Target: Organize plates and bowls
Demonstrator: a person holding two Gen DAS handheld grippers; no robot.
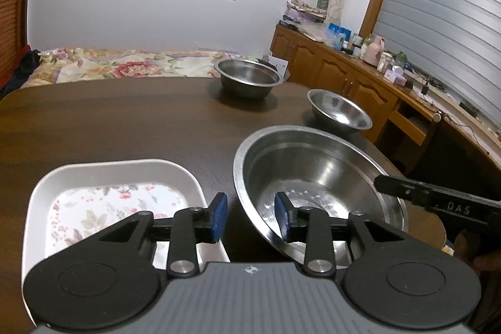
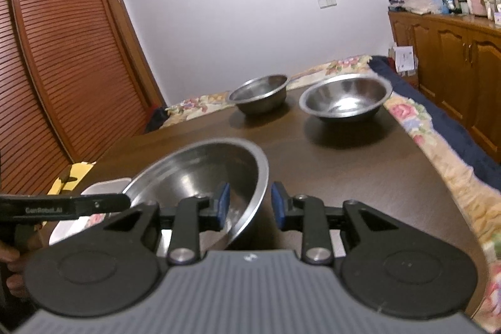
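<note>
**Both grippers straddle the big bowl's rim, jaws not closed**

Your left gripper (image 1: 250,216) has its blue pads (image 1: 218,216) apart at a middling gap, and the near-left rim of the big steel bowl (image 1: 316,177) runs up between them. One pad is outside the wall, one inside the bowl. No visible clamp on the metal. Your right gripper (image 2: 250,204) is set the same way on the opposite side: rim of the same bowl (image 2: 200,174) between the pads, gap visible either side, so not pinching.

Big bowl: round, so no real long axis. It is tilted; in the right wrist view the mouth faces up and toward the left gripper. I cannot tell whether its base touches the table. Brushed steel, flat rolled rim, shiny inside with some specks or droplets near the bottom.

Just left of it sits the white square plate (image 1: 109,177), rounded corners, flower print in the well, flat on the dark wooden table (image 1: 125,121).

Two smaller steel bowls stand upright further out, apart from each other: a deeper one (image 1: 247,77) near the far edge, a shallower one (image 1: 339,111) near the right edge.

Your hand (image 2: 12,265) shows at the left edge of the right wrist view.
</note>
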